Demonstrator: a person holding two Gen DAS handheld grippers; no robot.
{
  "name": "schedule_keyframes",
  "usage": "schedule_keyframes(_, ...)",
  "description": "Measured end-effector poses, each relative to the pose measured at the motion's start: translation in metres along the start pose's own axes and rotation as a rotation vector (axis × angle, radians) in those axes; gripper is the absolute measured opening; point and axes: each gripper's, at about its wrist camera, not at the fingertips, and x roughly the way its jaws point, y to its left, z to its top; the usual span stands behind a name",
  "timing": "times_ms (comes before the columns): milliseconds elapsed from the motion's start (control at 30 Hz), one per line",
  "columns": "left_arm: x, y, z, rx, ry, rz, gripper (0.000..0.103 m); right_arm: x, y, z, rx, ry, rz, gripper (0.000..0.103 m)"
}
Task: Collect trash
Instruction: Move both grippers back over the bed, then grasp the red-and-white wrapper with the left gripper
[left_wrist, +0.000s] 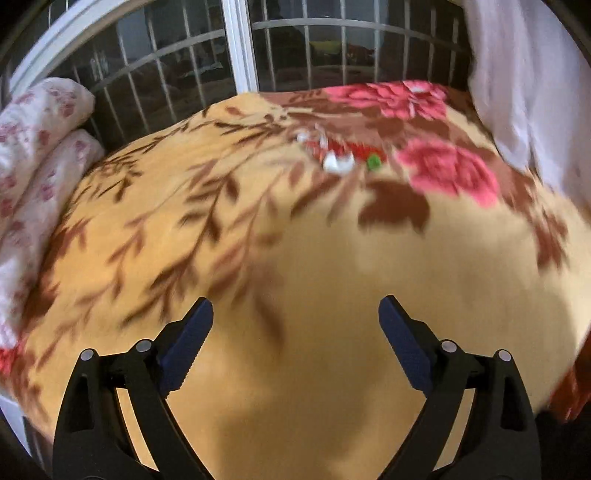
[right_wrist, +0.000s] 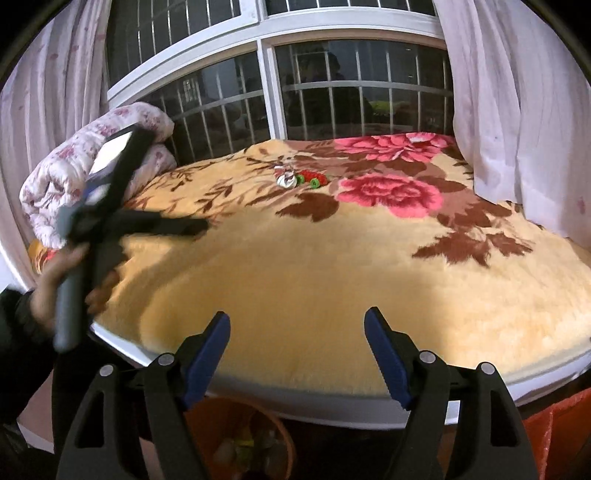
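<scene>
I am at the reaching step of collecting the trash, with nothing picked up yet. My left gripper (left_wrist: 295, 314) has its two blue-padded fingers spread wide apart and holds nothing; below and ahead of it is only the bare yellow pile of the floral blanket (left_wrist: 332, 295). My right gripper (right_wrist: 297, 325) is likewise wide apart and empty, hanging over the near edge of the bed.

The trash lies well ahead of both grippers, far up the blanket toward the barred window (right_wrist: 314, 92). From my right gripper it sits ahead and just slightly to the left: a crumpled white scrap (right_wrist: 285, 180) touching or just beside a red and green wrapper (right_wrist: 314, 178). From my left gripper the same small pile (left_wrist: 341, 157) is ahead and a little to the right, smeared by blur, so I cannot tell the pieces apart there.

Directly beneath my right gripper, below the bed edge, stands an orange bin (right_wrist: 288, 439) with some litter already in it; I judge that is where the trash goes.

My left gripper also shows in the right view, off to the left (right_wrist: 103, 206), blurred, near the folded quilt (right_wrist: 66, 173).

The next move, as I judge it, calls for a long reach forward across the blanket, jaws kept apart, then lowering onto one piece. The pile is soft, so I should pinch low enough to catch the scrap without snagging the fabric.
</scene>
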Motion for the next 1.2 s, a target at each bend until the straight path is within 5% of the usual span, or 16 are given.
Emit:
schedule_keyframes(300, 0.098, -0.011, 0.108, -0.215, 0.04, -0.093, 0.089, 0.017, -0.02, -0.004, 0.042, 0.021, 0.01, 0.075)
schedule_keyframes(667, 0.175, 0.016, 0.145, -0.488, 0.127, -0.063, 0.089, 0.028, -0.044, -0.014, 0.112, 0.052, 0.023, 0.077)
schedule_keyframes(800, 0.179, 0.014, 0.148, -0.473, 0.131, -0.021, 0.087, 0.028, -0.045, -0.018, 0.111, 0.05, 0.026, 0.077)
schedule_keyframes(1000, 0.171, 0.005, 0.138, -0.389, 0.109, 0.072, 0.058, 0.027, -0.045, -0.016, 0.126, 0.041, 0.037, 0.078)
schedule_keyframes(1067, 0.166, 0.01, 0.135, -0.387, 0.093, 0.033, 0.036, 0.024, -0.045, -0.016, 0.133, 0.034, 0.045, 0.078)
schedule_keyframes(1200, 0.157, 0.009, 0.131, -0.316, 0.07, 0.001, 0.029, 0.02, -0.048, -0.011, 0.132, 0.026, 0.049, 0.078)
